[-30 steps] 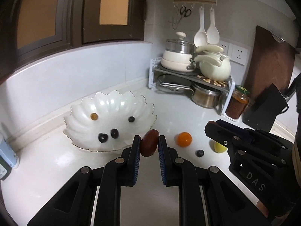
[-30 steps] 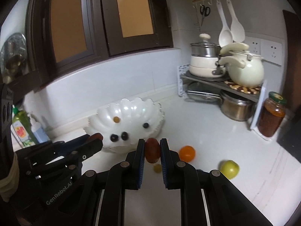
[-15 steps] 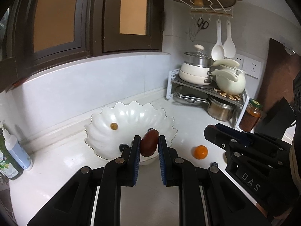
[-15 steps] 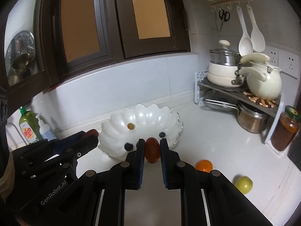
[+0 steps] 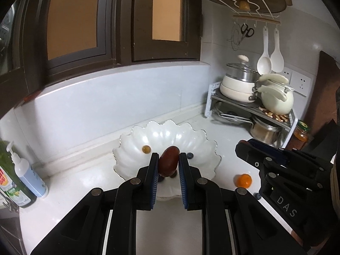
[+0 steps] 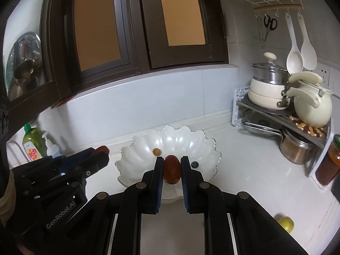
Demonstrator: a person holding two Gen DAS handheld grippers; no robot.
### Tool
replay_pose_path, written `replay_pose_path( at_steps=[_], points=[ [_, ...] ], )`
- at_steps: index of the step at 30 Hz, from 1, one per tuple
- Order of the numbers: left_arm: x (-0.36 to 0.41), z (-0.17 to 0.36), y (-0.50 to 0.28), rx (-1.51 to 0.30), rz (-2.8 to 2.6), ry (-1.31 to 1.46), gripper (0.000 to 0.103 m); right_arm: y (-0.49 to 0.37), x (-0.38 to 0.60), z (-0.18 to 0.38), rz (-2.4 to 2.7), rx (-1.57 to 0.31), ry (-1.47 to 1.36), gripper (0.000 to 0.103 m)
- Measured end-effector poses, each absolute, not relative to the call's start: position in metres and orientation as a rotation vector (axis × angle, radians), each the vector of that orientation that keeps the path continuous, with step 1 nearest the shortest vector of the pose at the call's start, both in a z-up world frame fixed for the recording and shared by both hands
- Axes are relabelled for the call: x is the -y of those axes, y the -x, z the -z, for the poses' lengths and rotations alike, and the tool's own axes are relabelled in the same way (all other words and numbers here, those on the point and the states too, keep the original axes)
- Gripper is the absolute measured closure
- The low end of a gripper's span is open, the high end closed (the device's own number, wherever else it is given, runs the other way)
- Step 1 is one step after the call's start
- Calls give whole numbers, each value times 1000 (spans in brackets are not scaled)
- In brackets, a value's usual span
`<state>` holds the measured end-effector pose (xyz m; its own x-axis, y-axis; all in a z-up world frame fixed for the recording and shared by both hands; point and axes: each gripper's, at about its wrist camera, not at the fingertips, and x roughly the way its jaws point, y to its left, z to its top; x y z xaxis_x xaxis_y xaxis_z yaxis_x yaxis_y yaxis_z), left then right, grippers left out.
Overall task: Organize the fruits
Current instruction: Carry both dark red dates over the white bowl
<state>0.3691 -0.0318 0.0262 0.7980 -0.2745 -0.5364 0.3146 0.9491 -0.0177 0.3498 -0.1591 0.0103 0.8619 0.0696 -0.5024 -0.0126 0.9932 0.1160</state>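
My left gripper (image 5: 169, 159) is shut on a dark red oval fruit (image 5: 168, 165), held above the near side of the white scalloped bowl (image 5: 197, 142). My right gripper (image 6: 172, 163) is shut on a second dark red fruit (image 6: 171, 171) over the same bowl (image 6: 187, 140). In the bowl lie a small amber fruit (image 6: 156, 151) and a dark berry (image 6: 194, 164). On the counter to the right rest an orange (image 5: 243, 180), a dark berry (image 5: 257, 196) and a yellow-green fruit (image 6: 285, 223). Each wrist view shows the other gripper beside it.
A metal rack (image 6: 276, 114) with pots and a cream kettle stands at the back right, an orange-filled jar (image 5: 300, 133) beside it. Soap bottles (image 5: 23, 176) stand at the left by the wall. A dark window frame runs above the backsplash.
Both grippers rose and moved forward from the counter to above the bowl's near side, each still shut on its red fruit. The loose counter fruits now lie behind and to the right.
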Motion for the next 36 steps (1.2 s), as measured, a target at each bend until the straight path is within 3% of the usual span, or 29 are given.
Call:
replay_pose_path(
  at_steps=[15, 36],
  points=[
    [29, -17, -417, -621, 250, -78, 84, -401, 163, -4, -9, -583, -77, 85],
    [47, 27, -504, -777, 206, -148, 84, -504, 174, 51, -12, -810, -46, 86]
  ],
)
